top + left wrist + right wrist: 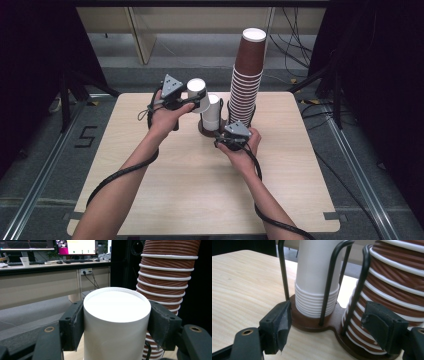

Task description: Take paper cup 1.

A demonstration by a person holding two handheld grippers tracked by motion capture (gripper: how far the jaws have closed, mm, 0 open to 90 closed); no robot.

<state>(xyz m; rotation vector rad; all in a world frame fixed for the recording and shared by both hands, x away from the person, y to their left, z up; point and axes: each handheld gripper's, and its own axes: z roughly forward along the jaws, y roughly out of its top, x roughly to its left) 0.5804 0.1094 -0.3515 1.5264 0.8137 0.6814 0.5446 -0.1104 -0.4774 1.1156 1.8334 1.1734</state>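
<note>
Two bare forearms, no sleeves. Handheld left gripper (pixel 186 101) and right gripper (pixel 227 137), each topped by a grey three-cornered plate with small dark holes. Thick black cable trailing from each along the forearm. Matte black fingers (pixel 72 325), blocky pads, edges scuffed and frayed; brass-ringed screw holes at the bases of the fingers.

The near half of the bench (pixel 200 195) is left bare, so free passage is offered there. The far middle is blocked by the wooden cup holder (pixel 317 323), whose black wire uprights (pixel 329 282) cage the white cup stack (pixel 315 297), with the tall brown cup stack (pixel 246 75) just beside it.
</note>
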